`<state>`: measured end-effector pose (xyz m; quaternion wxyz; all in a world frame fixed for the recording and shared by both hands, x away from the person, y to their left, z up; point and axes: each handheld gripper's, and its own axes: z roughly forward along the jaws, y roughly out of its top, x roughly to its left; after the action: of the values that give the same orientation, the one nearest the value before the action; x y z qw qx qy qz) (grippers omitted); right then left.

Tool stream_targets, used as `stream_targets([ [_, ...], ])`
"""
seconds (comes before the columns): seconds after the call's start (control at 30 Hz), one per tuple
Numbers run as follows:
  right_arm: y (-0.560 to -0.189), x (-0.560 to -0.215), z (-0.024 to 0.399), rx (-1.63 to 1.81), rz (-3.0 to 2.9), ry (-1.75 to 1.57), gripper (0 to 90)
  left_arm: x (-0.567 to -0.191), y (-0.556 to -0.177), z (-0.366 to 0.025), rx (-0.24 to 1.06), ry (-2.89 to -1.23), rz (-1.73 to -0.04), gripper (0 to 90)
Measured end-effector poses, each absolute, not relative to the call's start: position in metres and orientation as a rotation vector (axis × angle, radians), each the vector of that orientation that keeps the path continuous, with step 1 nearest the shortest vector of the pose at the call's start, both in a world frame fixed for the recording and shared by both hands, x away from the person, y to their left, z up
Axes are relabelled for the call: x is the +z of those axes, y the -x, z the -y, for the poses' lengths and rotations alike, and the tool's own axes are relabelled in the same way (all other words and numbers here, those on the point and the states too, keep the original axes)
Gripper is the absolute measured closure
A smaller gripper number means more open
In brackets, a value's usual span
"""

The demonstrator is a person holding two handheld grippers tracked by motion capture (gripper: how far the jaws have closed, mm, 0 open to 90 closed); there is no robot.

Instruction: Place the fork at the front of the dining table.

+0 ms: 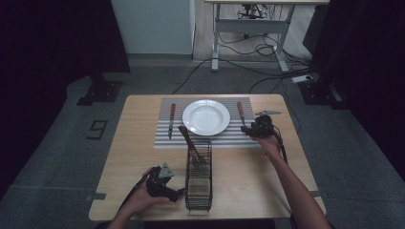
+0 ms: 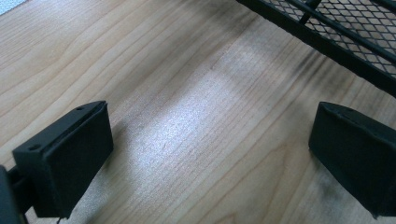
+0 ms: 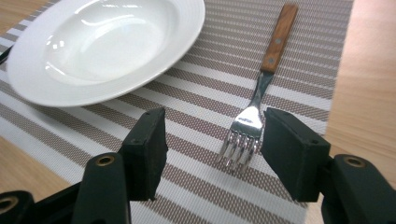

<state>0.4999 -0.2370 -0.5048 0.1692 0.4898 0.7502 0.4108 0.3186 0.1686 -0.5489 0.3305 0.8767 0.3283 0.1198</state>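
Floor mark point(image 1: 98, 129), seemingly "9"

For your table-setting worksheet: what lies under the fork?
The fork lies flat on the striped placemat, right of the white plate. The mat rests on the wooden table; the mat covers the wood beneath it.

plate point(image 3: 107, 70): plain glossy white
placemat point(image 3: 299, 84): brown and white stripes with a fine woven texture
fork point(image 3: 261, 88): reddish-brown wooden handle with two pale rivets, shiny silver tines
knife point(image 1: 171, 119): brown handle, silver blade
basket point(image 1: 198, 179): black wire mesh
utensil in basket point(image 1: 188, 140): brown wooden handle
tabletop point(image 2: 187, 130): pale wood with fine grain lines
right tongs point(image 3: 210, 154): matte black pads, brass-coloured screws
left tongs point(image 2: 205, 154): matte black pads
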Motion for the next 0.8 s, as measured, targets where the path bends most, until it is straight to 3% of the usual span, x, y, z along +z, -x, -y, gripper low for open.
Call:
stream_targets([
  [0.8,-0.405,-0.475,0.234,1.385,-2.190,-1.183,38.4,-0.549,-0.319,-0.169,0.312,-2.292,-0.856,0.0],
])
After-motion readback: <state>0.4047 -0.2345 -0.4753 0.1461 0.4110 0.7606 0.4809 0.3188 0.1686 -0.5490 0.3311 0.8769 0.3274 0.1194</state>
